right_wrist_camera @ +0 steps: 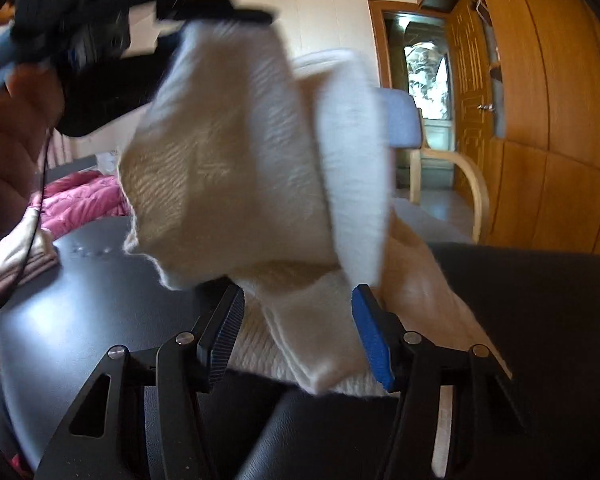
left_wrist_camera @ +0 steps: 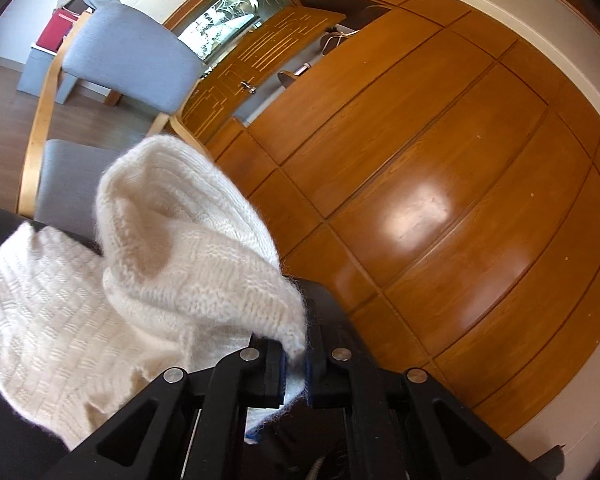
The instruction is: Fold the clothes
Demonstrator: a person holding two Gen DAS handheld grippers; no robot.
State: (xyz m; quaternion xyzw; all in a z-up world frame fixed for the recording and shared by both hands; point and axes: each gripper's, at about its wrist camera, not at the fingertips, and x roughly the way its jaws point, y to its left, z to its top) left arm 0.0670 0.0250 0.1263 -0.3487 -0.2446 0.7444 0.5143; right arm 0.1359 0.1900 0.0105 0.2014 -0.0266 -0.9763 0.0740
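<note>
1. The left gripper [left_wrist_camera: 296, 364] is clamped on an edge of the cream knitted sweater [left_wrist_camera: 188, 248], holding that part above the black bench [right_wrist_camera: 100, 280]; the rest trails on the bench top.
2. The right gripper [right_wrist_camera: 298, 336] stands apart around a hanging fold, not pressing; it likely needs to close there.
3. Around: grey wooden-armed chair [left_wrist_camera: 128, 52], wooden wall panels [left_wrist_camera: 440, 184], pink quilt [right_wrist_camera: 80, 200].

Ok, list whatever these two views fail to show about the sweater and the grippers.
- Left wrist view: the sweater hides the table; its shape runs off the left edge.
- Right wrist view: motion blur smears the left gripper; its grip cannot be read here.
- Right wrist view: whether the right gripper touches the knit is unclear.
</note>
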